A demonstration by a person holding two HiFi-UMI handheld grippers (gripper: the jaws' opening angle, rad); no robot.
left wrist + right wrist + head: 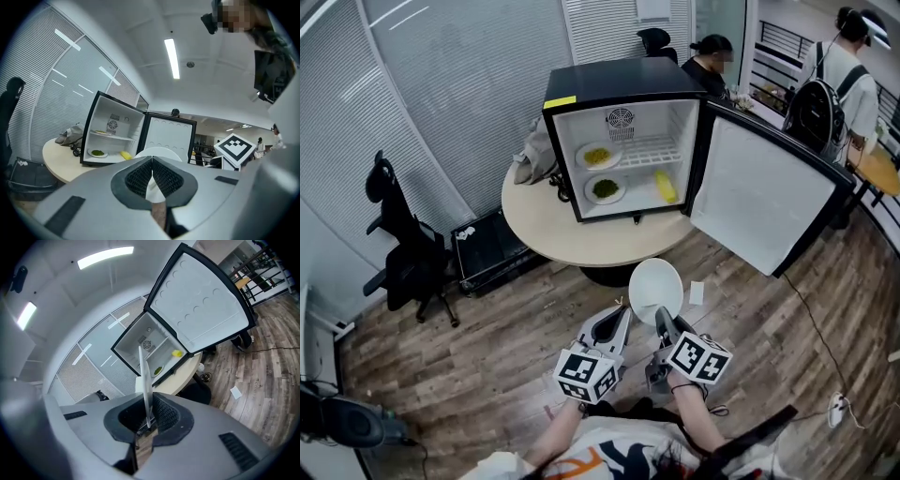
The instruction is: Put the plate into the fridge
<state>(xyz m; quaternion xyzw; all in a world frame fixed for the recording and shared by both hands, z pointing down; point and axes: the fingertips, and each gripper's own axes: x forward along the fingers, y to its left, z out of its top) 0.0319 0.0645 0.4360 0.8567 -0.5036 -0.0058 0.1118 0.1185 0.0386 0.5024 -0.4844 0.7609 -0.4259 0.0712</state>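
A small black fridge stands open on a round beige table. Only the head view shows the white round plate in the air short of the table, well apart from the fridge. The right gripper view shows the plate edge-on, the right gripper pinching its rim between ribbed fingers. The left gripper view shows the left gripper with its fingers pressed together, and the plate just beyond them.
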